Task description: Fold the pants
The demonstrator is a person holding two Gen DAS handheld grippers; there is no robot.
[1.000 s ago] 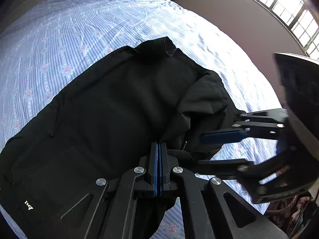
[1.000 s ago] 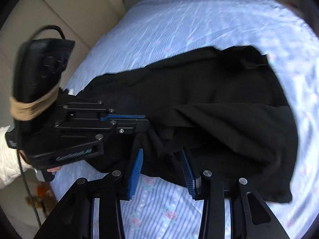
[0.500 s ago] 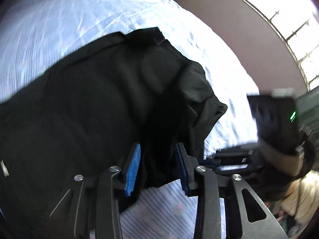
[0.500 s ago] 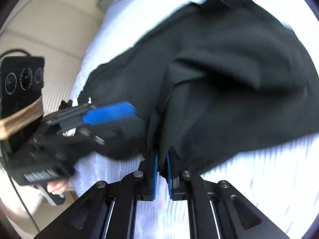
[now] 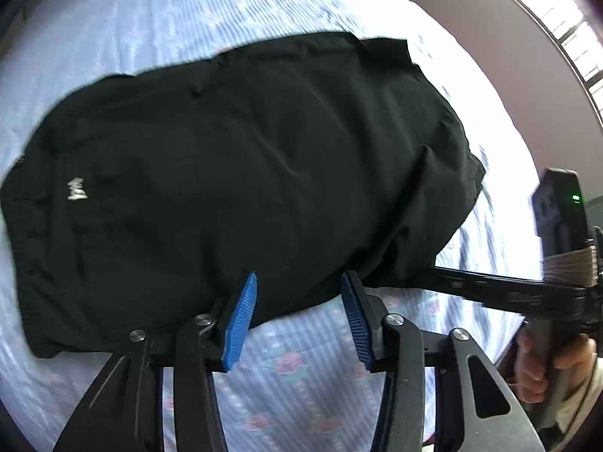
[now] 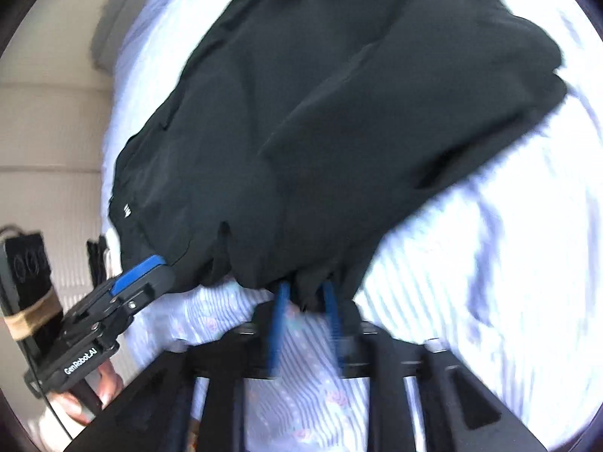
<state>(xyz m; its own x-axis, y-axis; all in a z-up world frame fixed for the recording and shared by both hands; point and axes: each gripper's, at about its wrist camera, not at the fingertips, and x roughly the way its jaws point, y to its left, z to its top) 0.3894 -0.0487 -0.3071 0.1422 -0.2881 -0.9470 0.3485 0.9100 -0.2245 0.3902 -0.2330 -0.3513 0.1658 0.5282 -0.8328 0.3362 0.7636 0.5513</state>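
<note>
Black pants (image 5: 245, 165) lie folded in a wide bundle on the blue flowered bedsheet (image 5: 294, 369); a small white logo (image 5: 77, 192) shows at their left. My left gripper (image 5: 299, 293) is open, its blue pads at the pants' near edge with nothing between them. In the right wrist view the pants (image 6: 339, 113) fill the middle. My right gripper (image 6: 304, 293) is partly open, its blurred blue pads on either side of a hanging bit of the pants' near edge. The left gripper also shows there (image 6: 143, 267) at the edge.
The bed runs far beyond the pants in the left wrist view. A grey wall and bright window (image 5: 557, 22) stand at the right. A beige padded headboard (image 6: 45, 132) and a grey pillow (image 6: 117, 34) lie at the left of the right wrist view.
My left gripper opened and let go of the pants, then drew back to their near edge. My right gripper, shut on the fabric half a second ago, has opened. The pants lie flatter.
</note>
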